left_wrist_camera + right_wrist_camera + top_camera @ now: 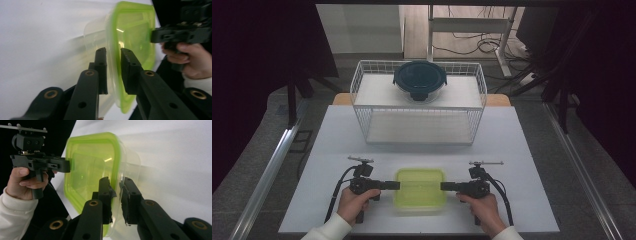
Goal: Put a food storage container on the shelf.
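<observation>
I have the green-lidded box [420, 188] on the counter [337, 135], near its front edge. My left hand-held gripper [396, 185] pinches the box's left rim, my right hand-held gripper [444, 186] its right rim, both nearly closed on it. A basket [362, 107] stands well behind

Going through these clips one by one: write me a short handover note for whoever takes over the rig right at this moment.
Left gripper: shut on the left rim of the green-lidded box.
Right gripper: shut on the box's right rim.
Box: on the white table, near the front edge, lid on.
Wire rack: behind it, with a dark-lidded round bowl on its top shelf.
Done: both sides gripped.
Left: lifting; the box has not left the table. Probably bound for the rack.
</observation>
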Tool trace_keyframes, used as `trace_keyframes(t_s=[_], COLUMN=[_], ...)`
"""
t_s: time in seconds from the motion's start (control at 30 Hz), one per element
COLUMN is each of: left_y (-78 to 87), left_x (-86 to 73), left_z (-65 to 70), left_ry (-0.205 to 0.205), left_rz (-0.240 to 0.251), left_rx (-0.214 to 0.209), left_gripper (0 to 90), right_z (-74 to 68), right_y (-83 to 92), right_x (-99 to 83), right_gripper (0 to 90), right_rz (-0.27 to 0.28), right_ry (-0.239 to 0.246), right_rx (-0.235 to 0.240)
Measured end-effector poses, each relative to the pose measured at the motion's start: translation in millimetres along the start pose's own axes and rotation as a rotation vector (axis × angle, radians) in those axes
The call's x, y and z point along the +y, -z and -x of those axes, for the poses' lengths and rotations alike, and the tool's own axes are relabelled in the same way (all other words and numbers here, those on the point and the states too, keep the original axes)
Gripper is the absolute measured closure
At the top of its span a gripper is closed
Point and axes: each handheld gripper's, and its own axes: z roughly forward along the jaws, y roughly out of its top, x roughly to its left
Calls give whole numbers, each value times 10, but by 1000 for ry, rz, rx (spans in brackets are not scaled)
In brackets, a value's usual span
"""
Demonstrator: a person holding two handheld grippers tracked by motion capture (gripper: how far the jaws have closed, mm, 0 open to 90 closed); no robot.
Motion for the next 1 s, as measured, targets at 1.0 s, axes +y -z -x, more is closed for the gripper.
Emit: trace_keyframes(t_s=[1.0], left_y=[253], left_x=[173], left_z=[391], left_ry=[-158], left_rz=[82], left_rx=[6], left_gripper=[804], right_z=[-394], right_y=[323], right_x=[157], right_gripper=[799], right_rz=[94], right_ry=[184], right_rx=[3])
